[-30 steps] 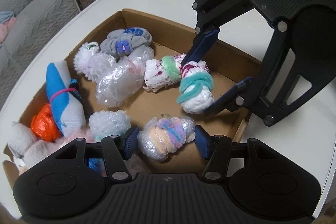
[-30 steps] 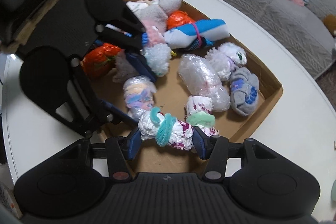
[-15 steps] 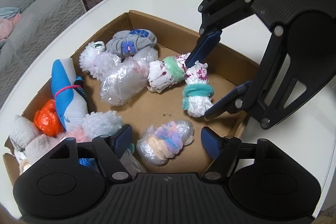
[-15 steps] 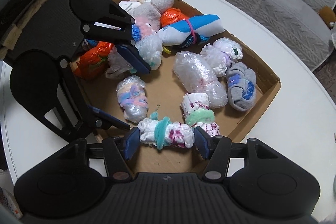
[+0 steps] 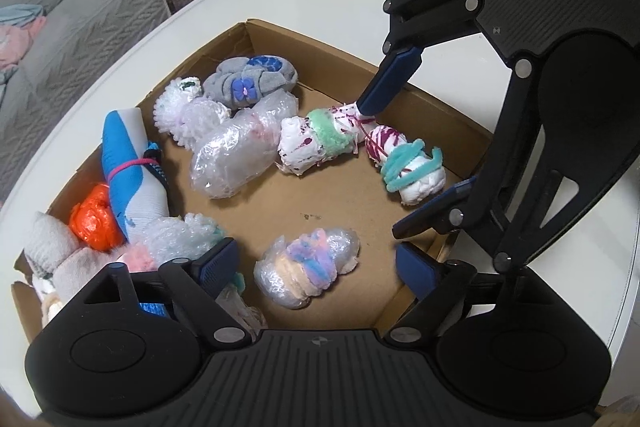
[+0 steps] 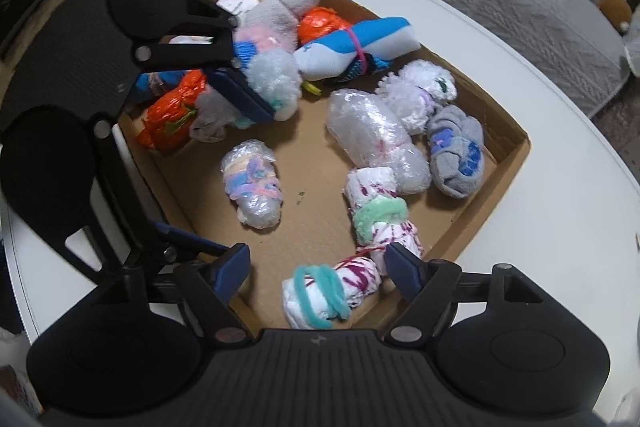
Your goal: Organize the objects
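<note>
Below my left gripper (image 5: pixel 316 263), seen from its own camera, lies a pastel bundle wrapped in clear film (image 5: pixel 306 271), resting on the floor of the cardboard box (image 5: pixel 320 39). My jaws are opening and stand wide; the bundle sits between them but neither pad presses on it, so I hold nothing. I judge it has been set in this bare patch so it gets a spot of its own, apart from the crowd of soft rolls along the far and left walls: a grey sock ball (image 5: pixel 250 83), a large film-wrapped roll (image 5: pixel 240 151) and a blue and white roll (image 5: pixel 132 163). Across the box my right gripper (image 5: pixel 416 163) straddles a white bundle tied with teal cord (image 5: pixel 412 167), which lies near the right wall, just beside a similar bundle with a green band (image 5: pixel 320 143). From the right camera, my right gripper (image 6: pixel 316 267) is also opening, fairly wide, with the teal-corded bundle (image 6: pixel 328 291) lying loose on the cardboard between the pads, close to the near wall. Neither pad grips it. It lies end to end with the green-banded bundle (image 6: pixel 380 215), probably so the matching pair stays together. My left gripper (image 6: pixel 216 163) hangs over the pastel bundle (image 6: pixel 252 183) on the left.
</note>
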A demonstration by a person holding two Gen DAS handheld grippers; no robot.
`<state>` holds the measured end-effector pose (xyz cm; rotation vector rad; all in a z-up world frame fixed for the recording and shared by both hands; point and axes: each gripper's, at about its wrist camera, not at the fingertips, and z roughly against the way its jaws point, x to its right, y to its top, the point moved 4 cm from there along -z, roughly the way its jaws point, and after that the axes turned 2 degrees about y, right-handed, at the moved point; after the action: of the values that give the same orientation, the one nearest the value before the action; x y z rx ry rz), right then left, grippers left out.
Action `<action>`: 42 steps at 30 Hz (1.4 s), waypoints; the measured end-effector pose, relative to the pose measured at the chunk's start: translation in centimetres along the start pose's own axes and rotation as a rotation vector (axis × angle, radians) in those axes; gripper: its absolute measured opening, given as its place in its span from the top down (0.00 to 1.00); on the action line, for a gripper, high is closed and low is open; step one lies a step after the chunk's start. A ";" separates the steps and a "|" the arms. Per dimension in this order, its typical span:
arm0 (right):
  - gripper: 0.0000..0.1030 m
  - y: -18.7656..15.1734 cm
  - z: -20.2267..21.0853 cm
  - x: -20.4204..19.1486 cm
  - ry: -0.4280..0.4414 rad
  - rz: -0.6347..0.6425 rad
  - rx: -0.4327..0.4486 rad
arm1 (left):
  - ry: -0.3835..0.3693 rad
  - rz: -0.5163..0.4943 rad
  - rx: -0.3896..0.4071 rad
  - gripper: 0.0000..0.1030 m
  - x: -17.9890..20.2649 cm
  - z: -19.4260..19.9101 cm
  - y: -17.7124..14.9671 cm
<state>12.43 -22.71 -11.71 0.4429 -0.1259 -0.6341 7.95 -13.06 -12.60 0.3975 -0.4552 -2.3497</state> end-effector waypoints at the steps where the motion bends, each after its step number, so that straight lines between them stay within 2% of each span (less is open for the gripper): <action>1: 0.30 0.0 0.0 0.0 -0.003 -0.007 0.000 | 0.006 0.002 -0.003 0.14 0.1 0.1 0.0; 7: 0.26 0.2 0.2 0.2 -0.015 -0.048 -0.001 | 0.023 0.024 -0.018 0.13 0.0 0.7 0.0; 15: 0.10 0.9 1.7 0.3 -0.026 -0.131 0.044 | 0.054 0.080 -0.019 0.03 -0.2 2.6 0.0; 18: 0.06 1.1 2.3 0.3 -0.031 -0.168 0.064 | 0.079 0.123 -0.020 0.01 -0.4 3.2 -0.1; 22: 0.05 1.5 2.8 0.1 -0.038 -0.216 0.086 | 0.108 0.214 -0.032 0.01 -1.1 4.3 -0.7; 27: 0.01 2.2 3.7 -0.1 -0.047 -0.300 0.129 | 0.141 0.392 -0.071 0.01 -2.3 5.6 -2.1; 33: 0.01 2.4 3.6 0.4 -0.077 -0.508 0.171 | 0.235 0.575 -0.128 0.01 -3.4 6.5 -4.4; 36: 0.01 2.2 3.2 0.1 -0.076 -0.604 0.175 | 0.279 0.630 -0.119 0.01 -3.7 7.0 -5.1; 42: 0.01 1.8 2.8 -0.8 -0.098 -0.728 0.169 | 0.302 0.743 -0.097 0.01 -4.2 7.9 -6.2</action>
<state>12.05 -21.93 -8.43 0.6255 -0.1102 -1.3678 4.11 -4.23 -7.53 0.4364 -0.2755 -1.5549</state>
